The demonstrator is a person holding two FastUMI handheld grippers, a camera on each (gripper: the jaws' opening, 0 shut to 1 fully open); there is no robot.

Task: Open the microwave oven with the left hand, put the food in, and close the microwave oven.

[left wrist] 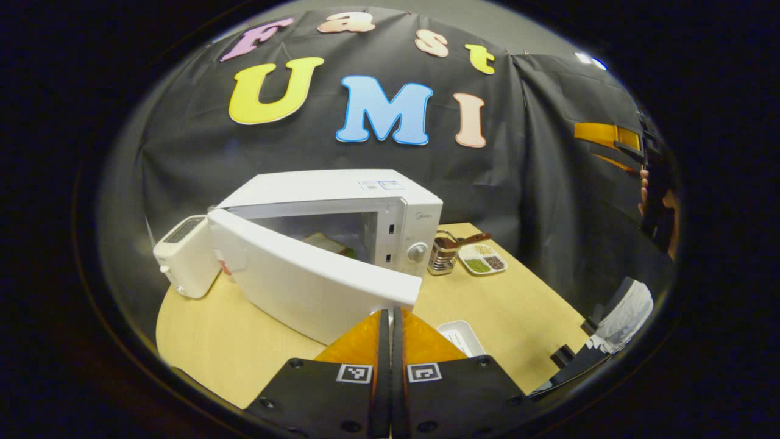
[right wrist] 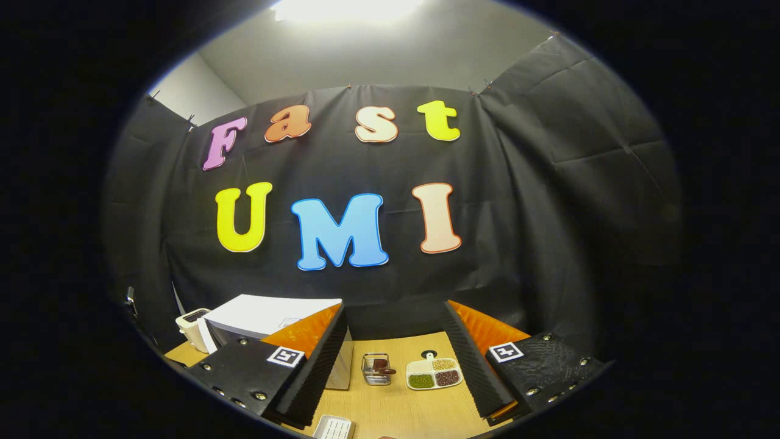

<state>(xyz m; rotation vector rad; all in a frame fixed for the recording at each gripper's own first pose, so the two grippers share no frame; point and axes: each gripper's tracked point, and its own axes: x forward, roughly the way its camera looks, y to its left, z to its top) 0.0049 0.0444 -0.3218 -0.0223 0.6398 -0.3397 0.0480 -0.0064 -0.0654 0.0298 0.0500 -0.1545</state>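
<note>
**A:** So where's everything sitting right now? I'm looking at the left gripper view and the microwave (left wrist: 341, 225) is on the wooden table (left wrist: 524, 305), toward the far left, with its door (left wrist: 304, 286) swung partway open toward the camera.

**B:** Yep, door's ajar, hinged on the left side. You can peek into the cavity and there's food (left wrist: 332, 244) in there already, something flat with a bit of green at the edge. Can't tell what it is exactly.

**A:** And the left gripper (left wrist: 390, 323)?

**B:** Fingers pressed together, nothing between them. The tips sit right at the near lower edge of the door, by its free corner. Touching or just short of it, I can't tell.

**A:** Right gripper (right wrist: 393, 360) looks different in its own view.

**B:** Totally, fingers spread wide, nothing held. It's up above the table, well back from the microwave, looking at the far wall. Between its fingers you see a metal utensil holder (right wrist: 376, 369) and a white divided dish (right wrist: 434, 373) with grains, side by side.

**A:** Other stuff?

**B:** A white toaster (left wrist: 183, 256) just left of the microwave, and a small white tray (left wrist: 461, 337) on the near side of the table, right of the left gripper's fingers.
</note>
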